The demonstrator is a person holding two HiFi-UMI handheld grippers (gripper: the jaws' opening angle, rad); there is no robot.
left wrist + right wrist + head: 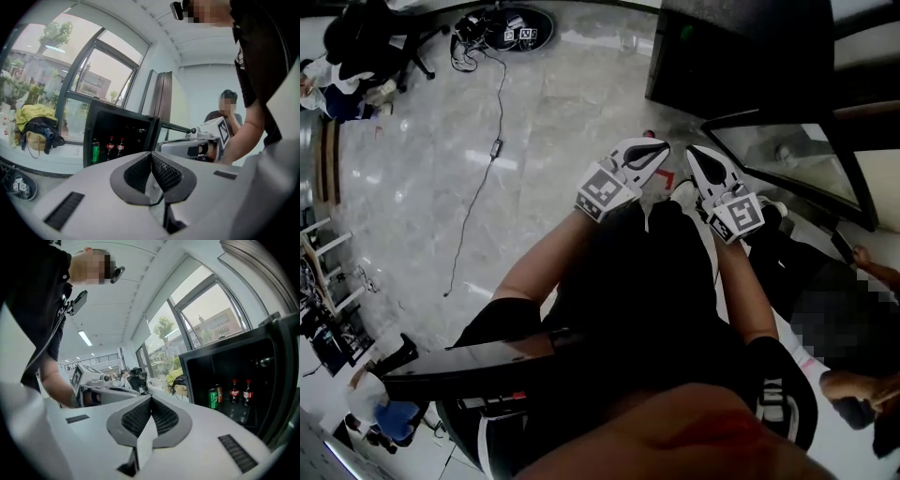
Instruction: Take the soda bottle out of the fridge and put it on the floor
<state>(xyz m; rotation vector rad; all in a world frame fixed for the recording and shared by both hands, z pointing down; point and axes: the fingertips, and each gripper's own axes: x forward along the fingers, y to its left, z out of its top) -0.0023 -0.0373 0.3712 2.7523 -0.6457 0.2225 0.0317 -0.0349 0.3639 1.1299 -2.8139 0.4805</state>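
Note:
Two soda bottles [234,391] with red labels stand inside the open black fridge [262,357], next to a green can [213,398]. The left gripper view shows the same bottles [110,146] and can [95,151] in the fridge [140,123]. My left gripper [151,154] is shut with nothing between its pads. My right gripper [151,399] is also shut and empty. Seen from the head, both grippers [659,148] [694,152] are held side by side before my body, well short of the fridge [741,56].
The fridge's glass door [797,155] stands open at right. A seated person [853,309] is close on the right. A cable [487,159] trails over the marble floor [562,122]. An office chair [389,37] stands far left. A yellow bag [37,124] lies on the windowsill.

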